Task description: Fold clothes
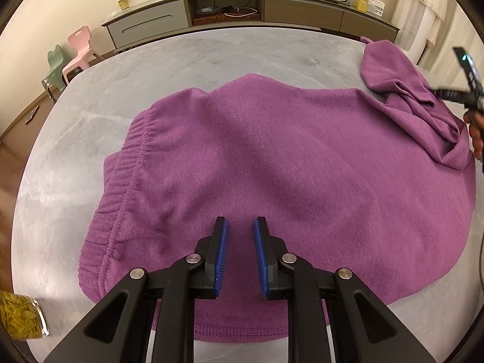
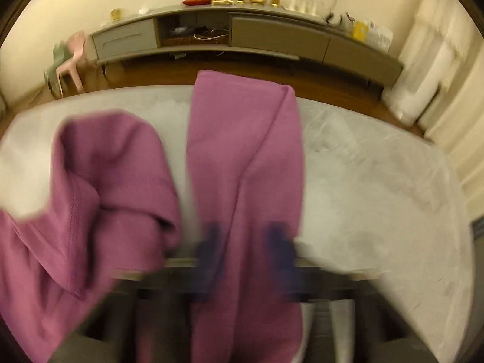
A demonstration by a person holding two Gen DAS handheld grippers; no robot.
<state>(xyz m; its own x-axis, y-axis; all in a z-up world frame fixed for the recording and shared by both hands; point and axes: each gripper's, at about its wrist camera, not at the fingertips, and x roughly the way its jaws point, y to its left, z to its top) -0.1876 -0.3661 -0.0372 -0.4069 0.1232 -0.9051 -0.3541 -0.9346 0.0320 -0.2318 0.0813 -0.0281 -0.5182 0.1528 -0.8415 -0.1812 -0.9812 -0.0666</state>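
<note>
**Purple pants half-spread, right leg lifted for the fold**

My left gripper [image 1: 240, 242] hovers low over the purple pants [image 1: 272, 163], blue pads spread with a clear gap and nothing between them. I judge it sits there to pin or pick up the near edge while the other side gets handled.

My right gripper [image 2: 245, 242] is badly blurred in its own view; a pant leg [image 2: 242, 157] runs down between the two blue pads, so I judge it is pinching that leg, but the smear keeps me from being sure how tight the pads are. The leg reaches away from me toward the table's far edge, likely lifted so it can be carried over the body of the pants.

The pants lie on the grey marble table [image 1: 75, 139]. Elastic waistband [image 1: 121, 181] faces my left, legs go off to my right, so the long axis runs left to right across the table. The leg end is bunched at the right, beside my right hand [image 1: 476, 130]. The second leg [image 2: 115, 181] lies crumpled just left of the lifted one.
</note>
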